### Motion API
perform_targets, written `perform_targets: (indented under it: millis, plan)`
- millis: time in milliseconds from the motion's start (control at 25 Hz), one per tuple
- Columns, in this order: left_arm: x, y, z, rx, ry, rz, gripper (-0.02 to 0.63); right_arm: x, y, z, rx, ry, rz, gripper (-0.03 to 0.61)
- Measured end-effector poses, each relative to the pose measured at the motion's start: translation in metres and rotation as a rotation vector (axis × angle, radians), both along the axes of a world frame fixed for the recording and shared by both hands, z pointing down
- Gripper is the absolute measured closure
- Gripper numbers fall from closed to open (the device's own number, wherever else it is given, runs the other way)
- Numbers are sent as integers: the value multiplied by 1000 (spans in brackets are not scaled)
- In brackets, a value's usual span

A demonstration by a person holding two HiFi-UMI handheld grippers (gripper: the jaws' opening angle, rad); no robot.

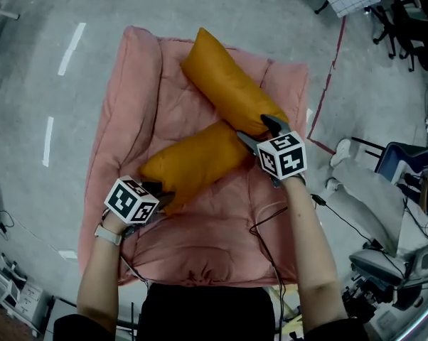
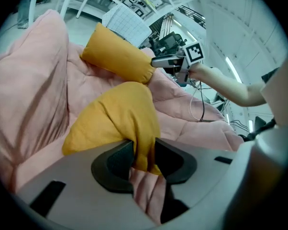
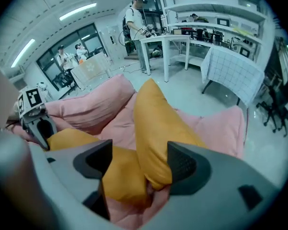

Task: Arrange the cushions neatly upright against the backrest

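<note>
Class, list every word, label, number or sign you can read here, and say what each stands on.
No words or numbers can be read anywhere.
Left marker cube: black-and-white square pattern, no letters.
Right marker cube: the same kind of pattern, no letters.
Near orange cushion, far orange cushion, pink sofa: plain, no label shows.

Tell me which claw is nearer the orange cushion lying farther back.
Right. The right claw stands open around the near end of the rear cushion; the left claw is shut on a corner of the front cushion, farther away.
</note>
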State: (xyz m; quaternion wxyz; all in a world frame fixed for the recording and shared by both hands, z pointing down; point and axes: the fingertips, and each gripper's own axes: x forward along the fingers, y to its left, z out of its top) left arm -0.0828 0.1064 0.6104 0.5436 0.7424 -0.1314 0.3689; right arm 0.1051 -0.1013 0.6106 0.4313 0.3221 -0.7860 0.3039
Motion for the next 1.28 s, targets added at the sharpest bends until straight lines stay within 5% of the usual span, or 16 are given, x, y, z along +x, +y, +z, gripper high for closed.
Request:
perform_targets:
  millis: [240,400,600,880,1120,1280]
  plan:
    - [-5,2,2,-3,-8,-4,477,-33,66,-2,-216,-143,-45,222]
    - [-5,4,2,-5,-9,-5,477,-29,101,24,-266,-26,-165,214]
    - [-9,5,2,-6,-9,-6,476,-3,115,64,-298,132,-182,183]
    - [-6,5,6,-11,-23,0,474,-2,125,102,-384,22,-110,175]
    - [-8,6,6,5,-39,7,472,-18,136,96,-412,-44,-54,361]
    - [-8,4,0,45,-66,50,472,-8,146,78,-401,-40,-7,411]
